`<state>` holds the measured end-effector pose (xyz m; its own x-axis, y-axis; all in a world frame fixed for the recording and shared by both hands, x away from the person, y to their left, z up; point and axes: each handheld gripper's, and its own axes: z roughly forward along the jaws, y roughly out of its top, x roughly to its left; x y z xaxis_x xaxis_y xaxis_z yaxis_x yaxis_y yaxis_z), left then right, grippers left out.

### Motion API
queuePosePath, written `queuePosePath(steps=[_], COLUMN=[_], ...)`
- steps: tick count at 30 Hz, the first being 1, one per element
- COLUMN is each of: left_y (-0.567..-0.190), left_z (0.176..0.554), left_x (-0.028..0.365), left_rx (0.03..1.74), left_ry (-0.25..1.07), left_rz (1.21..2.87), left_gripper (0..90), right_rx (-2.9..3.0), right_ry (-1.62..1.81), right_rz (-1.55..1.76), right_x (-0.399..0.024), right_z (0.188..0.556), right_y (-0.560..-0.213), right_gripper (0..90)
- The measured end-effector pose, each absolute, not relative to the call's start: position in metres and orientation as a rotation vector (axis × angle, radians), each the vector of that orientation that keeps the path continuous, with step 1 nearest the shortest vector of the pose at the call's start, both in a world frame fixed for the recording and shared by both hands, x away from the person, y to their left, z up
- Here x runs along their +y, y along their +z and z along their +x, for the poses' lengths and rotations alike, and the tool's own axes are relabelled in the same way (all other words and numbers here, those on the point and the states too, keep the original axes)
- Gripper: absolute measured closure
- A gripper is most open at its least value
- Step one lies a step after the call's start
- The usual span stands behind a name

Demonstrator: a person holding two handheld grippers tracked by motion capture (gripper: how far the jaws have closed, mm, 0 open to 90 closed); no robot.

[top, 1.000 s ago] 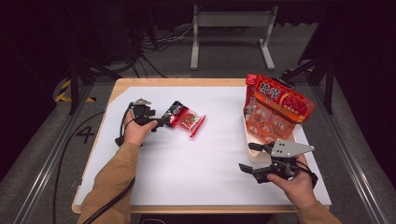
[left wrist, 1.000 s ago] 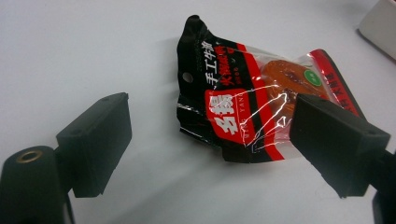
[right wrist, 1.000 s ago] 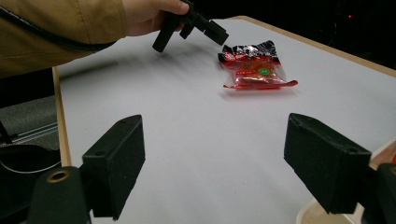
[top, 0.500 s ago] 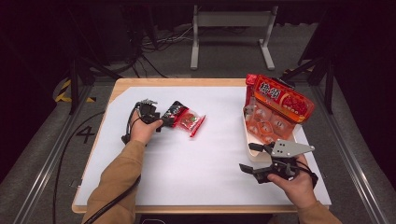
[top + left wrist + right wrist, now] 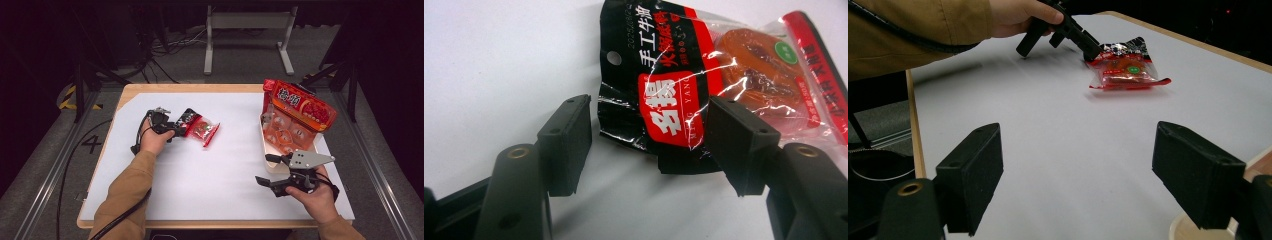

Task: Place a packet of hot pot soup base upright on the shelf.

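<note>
The snack packet [image 5: 197,127] lies flat on the white worktop [image 5: 220,190], left of centre, just beside the left claw [image 5: 176,127]; well apart, at the right edge, a red bag [image 5: 300,107] rests over a white tray [image 5: 274,167]. The packet is judged light, thin and floppy: crinkly film w/ a glossy, prob. slippery skin and a soft, squashable filling, so a grip is best taken on the flat black sealed end [image 5: 644,120], not on the clear window over the food. In the left claw view that black end sits between the two pads [image 5: 566,145]; the right-hand pad overlaps the film's edge, the left-hand one stands clear w/ a gap, so nothing is pinched yet. The left claw's jaws have just been closing, approx. half shut now, w/ the packet end between them. Compared w/ the earlier frames, the left claw is seen nosed in closer to the packet's black end; the packet itself is unmoved. The right claw [image 5: 267,172] is held wide open, empty, low over the worktop near the tray, same spot as before.
</note>
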<state>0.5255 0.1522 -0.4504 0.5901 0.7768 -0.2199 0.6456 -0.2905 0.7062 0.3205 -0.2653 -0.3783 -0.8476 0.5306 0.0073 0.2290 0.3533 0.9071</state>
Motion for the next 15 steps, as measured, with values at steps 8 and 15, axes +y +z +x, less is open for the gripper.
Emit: queuePosePath(steps=[8,15], left_y=[-0.452,-0.453], left_z=[0.521,0.514], left_x=[0.147,0.138], left_rx=[1.114,1.132], left_ry=[0.318,0.413], left_rz=[2.062,2.084], left_gripper=[47.3,52.5], right_rx=[2.341,2.347], right_ry=[1.487,1.482], right_rz=[0.678,0.672], right_x=[-0.264,-0.263], right_z=[0.321,0.321], right_y=[-0.380,-0.381], right_gripper=[21.2,21.2])
